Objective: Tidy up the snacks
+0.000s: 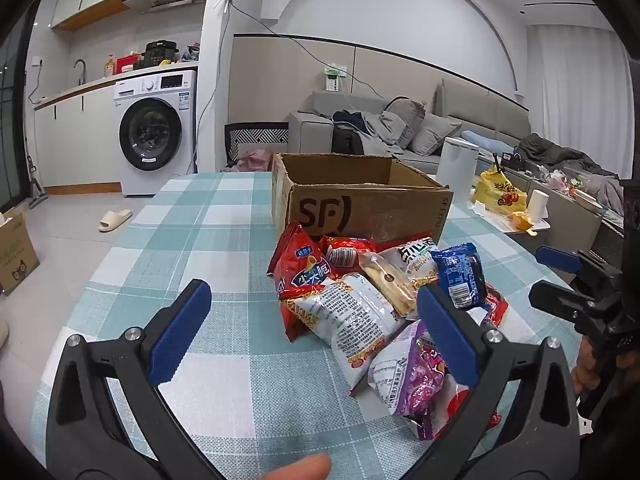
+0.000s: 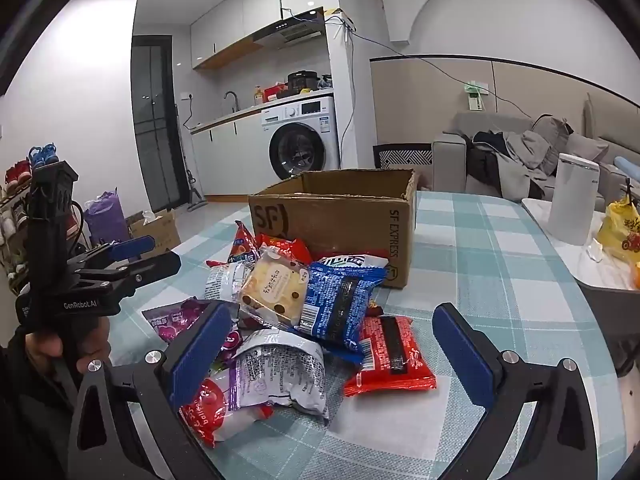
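A heap of snack packets is being shown lying on the checked bench, directly against the near wall of an open cardboard box, which is being seen as empty as far as its inside shows. From the right gripper the heap is lying straight ahead and slightly below, most of it falling between the two jaws; the red packet is lying flat just inside the right-hand jaw, its long axis running away from the jaws toward the box, and the blue packet is resting tilted on top of the pile. The right gripper's jaws are being held wide, with nothing gripped.

From the left gripper the same heap is lying ahead and off toward its right-hand jaw, a white packet being the nearest piece. Its jaws are also being held wide and empty. The right gripper is judged the better placed for a first pick, since the heap is being centred in its gap.

Nothing is standing between either pair of jaws and the heap; the overlapping packets themselves are judged the main hindrance, as one may be dragged with another. A white canister and a yellow bag are standing well apart on a side table.
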Demonstrator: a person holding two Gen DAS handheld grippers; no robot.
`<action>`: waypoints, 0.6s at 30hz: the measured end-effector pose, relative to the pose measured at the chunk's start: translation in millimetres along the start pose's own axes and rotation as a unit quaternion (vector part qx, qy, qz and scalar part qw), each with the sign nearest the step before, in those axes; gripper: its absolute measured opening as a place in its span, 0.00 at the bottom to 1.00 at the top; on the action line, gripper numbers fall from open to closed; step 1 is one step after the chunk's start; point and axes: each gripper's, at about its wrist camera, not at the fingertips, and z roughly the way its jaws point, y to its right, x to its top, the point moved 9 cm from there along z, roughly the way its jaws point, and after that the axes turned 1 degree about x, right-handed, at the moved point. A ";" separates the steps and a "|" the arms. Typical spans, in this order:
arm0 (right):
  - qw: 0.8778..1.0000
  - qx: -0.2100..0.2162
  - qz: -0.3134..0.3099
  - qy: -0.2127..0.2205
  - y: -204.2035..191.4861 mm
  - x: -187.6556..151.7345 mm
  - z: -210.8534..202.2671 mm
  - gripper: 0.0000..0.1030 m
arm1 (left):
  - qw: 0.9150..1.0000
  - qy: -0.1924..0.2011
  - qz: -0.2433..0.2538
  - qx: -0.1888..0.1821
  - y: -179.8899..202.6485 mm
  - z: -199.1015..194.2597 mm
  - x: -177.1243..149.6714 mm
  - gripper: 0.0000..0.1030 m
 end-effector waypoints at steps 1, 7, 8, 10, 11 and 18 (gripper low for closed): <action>1.000 0.002 0.004 -0.004 0.2 -0.6 0.5 1.00 | 1.000 0.000 0.000 0.000 0.0 0.0 0.0 1.00; 1.000 -0.001 0.004 -0.005 -0.1 -1.0 1.8 1.00 | 1.000 -0.002 -0.001 0.001 0.0 0.0 -0.3 1.00; 1.000 -0.001 0.003 -0.005 -0.5 -1.2 1.8 1.00 | 1.000 -0.003 0.000 0.001 0.7 0.1 -0.6 1.00; 1.000 -0.001 0.003 -0.003 -1.9 -1.7 0.5 1.00 | 1.000 -0.005 0.003 0.002 5.4 -0.3 2.0 1.00; 1.000 -0.002 0.003 -0.003 -2.8 -2.1 -0.3 1.00 | 1.000 -0.004 0.000 0.001 3.5 0.3 1.6 1.00; 1.000 0.001 0.009 -0.014 2.4 -5.2 5.3 1.00 | 1.000 -0.007 0.000 0.002 -2.6 4.8 -0.1 1.00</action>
